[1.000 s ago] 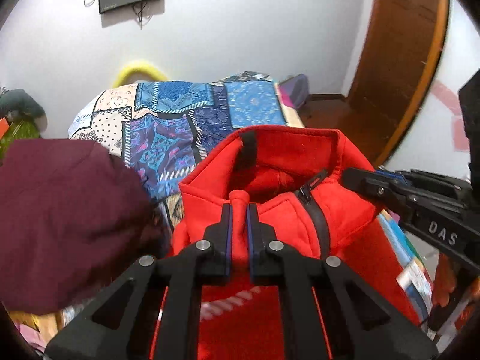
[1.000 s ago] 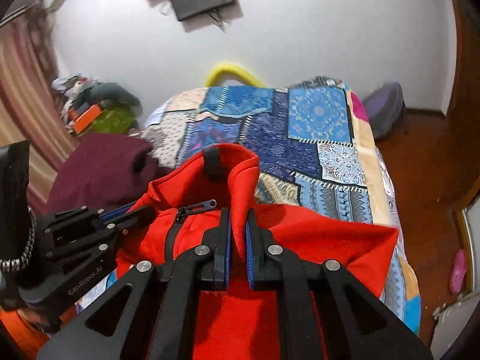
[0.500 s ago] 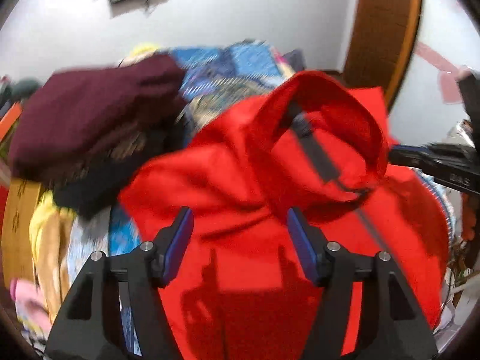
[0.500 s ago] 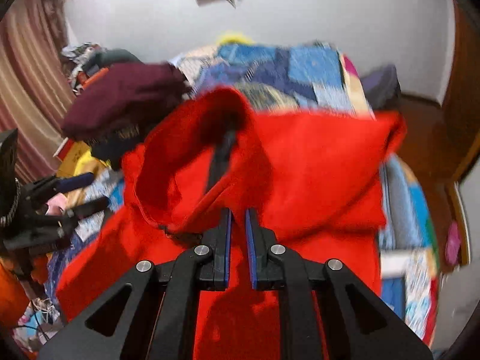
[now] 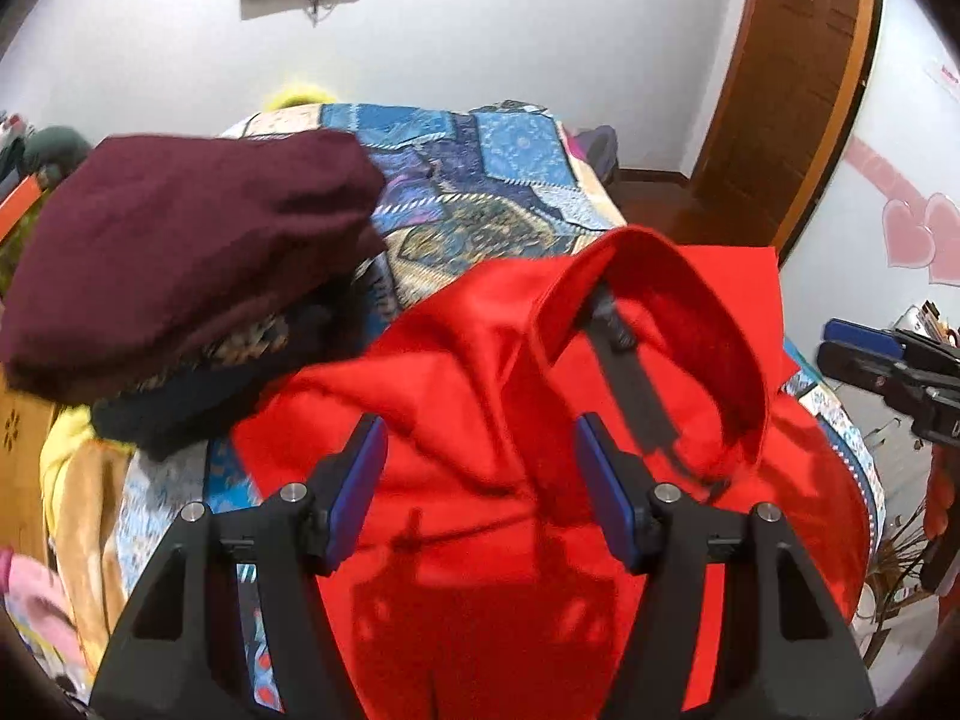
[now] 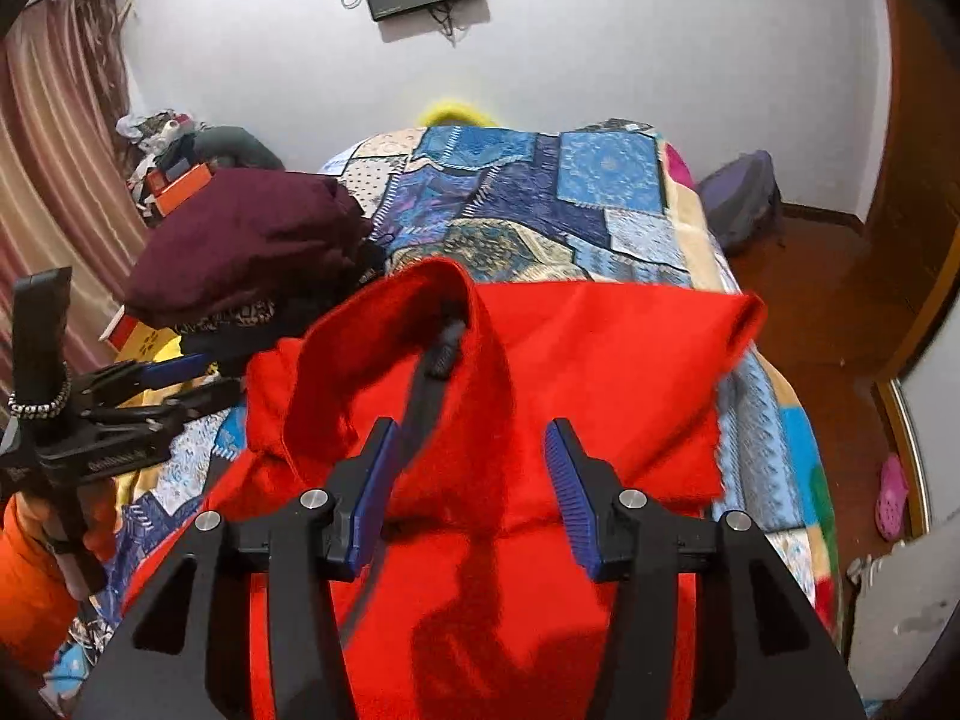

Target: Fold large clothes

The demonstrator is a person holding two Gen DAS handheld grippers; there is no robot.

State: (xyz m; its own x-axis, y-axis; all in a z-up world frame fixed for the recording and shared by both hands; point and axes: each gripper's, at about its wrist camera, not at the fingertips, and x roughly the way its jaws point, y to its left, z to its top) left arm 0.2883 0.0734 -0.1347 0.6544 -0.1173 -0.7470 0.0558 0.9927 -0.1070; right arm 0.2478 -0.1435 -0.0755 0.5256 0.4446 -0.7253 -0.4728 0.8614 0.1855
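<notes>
**Letting the red jacket settle**

Releasing now: my left gripper (image 5: 480,480) stands spread, nothing pinched, and my right gripper (image 6: 468,480) has just been opening, its pads clear of the cloth. The red jacket (image 5: 510,396) lies on the patchwork bedspread (image 6: 540,192), collar (image 6: 384,348) humped, beside the maroon pile (image 5: 180,240). I'd flatten that collar and square the right-hand flap before regripping, I reckon, or the crease goes crooked.

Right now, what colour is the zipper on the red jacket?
Dark grey, almost black, on the red jacket's zipper; clearest in the left wrist view.
</notes>
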